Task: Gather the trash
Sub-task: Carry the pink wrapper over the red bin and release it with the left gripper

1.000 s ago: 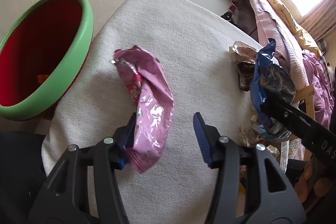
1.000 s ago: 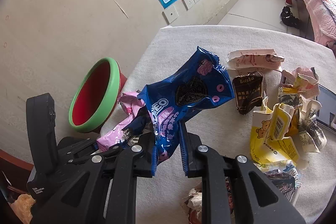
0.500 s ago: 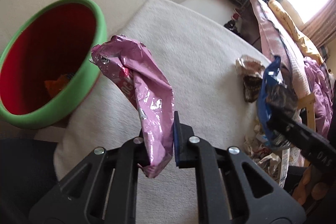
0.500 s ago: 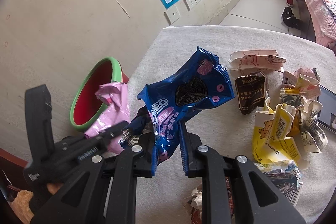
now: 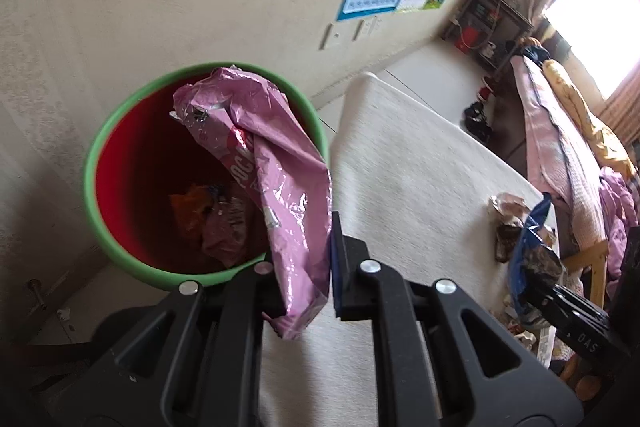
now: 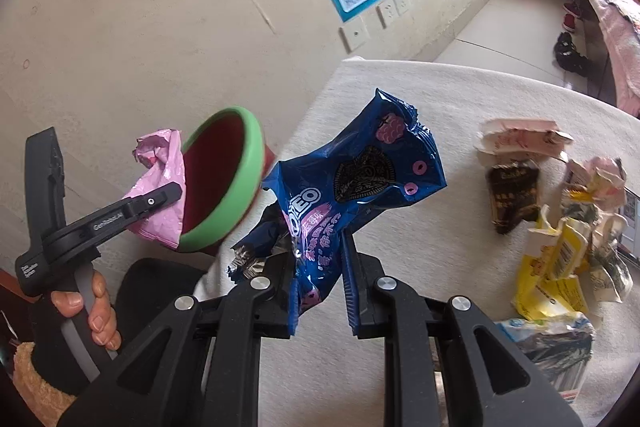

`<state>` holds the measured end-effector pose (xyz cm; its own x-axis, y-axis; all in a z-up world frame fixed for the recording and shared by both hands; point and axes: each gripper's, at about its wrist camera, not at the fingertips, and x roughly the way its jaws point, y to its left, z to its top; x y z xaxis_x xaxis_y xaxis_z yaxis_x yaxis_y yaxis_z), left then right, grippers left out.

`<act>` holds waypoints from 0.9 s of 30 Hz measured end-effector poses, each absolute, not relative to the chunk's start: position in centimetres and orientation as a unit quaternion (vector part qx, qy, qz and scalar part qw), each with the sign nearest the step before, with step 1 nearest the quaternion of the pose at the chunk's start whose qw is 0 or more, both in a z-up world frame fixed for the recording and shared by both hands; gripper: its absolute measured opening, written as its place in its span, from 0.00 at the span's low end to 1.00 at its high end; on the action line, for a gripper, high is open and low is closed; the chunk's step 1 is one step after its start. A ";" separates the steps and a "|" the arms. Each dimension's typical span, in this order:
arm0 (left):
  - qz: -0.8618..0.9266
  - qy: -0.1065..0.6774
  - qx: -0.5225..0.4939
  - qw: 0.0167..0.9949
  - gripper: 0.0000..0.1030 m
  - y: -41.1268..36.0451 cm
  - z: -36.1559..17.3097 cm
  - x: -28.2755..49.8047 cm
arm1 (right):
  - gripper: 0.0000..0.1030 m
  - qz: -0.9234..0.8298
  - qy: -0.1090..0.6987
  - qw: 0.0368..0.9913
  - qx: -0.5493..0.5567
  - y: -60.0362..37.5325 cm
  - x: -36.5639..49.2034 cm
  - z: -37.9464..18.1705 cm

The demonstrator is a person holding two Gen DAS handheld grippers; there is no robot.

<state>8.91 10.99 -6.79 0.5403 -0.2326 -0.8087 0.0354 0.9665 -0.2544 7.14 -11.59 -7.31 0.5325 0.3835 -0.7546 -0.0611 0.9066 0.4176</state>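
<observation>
Left claw: pinching pink wrapper, long axis leaning up over the bin.
Right claw: pinching blue wrapper, pointing up-right above the surface.

The pink wrapper is crinkled, glossy foil-like film. The blue Oreo packet, mid-frame, shines too, silver inside. The bin looks like smooth plastic with a matt green rim. The table cover is rough, nubby white cloth. The yellow cartons at right look like creased paperboard.
</observation>
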 end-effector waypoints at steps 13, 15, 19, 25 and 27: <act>-0.048 0.482 -0.119 0.867 0.10 14.1 -7.6 9.6 | 0.18 0.183 0.466 0.854 0.143 -5.5 10.1 -6.3; -0.044 0.483 -0.119 0.866 0.10 14.5 -7.7 9.8 | 0.18 0.188 0.469 0.850 0.147 -4.9 10.7 -6.5; -0.033 0.486 -0.115 0.866 0.10 15.6 -7.8 10.1 | 0.18 0.200 0.475 0.842 0.159 -3.8 12.1 -6.7; -0.018 0.493 -0.123 0.861 0.10 17.7 -8.2 11.0 | 0.19 0.216 0.485 0.834 0.150 -1.4 14.1 -6.9; -0.015 0.494 -0.127 0.860 0.10 18.2 -8.4 11.3 | 0.19 0.220 0.488 0.832 0.144 -0.3 14.8 -6.8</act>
<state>11.28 18.19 -8.37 0.5121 -0.1511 -0.8455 -0.0991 0.9674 -0.2330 14.85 -0.29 -6.84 0.4261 0.5073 -0.7491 -0.2251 0.8614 0.4553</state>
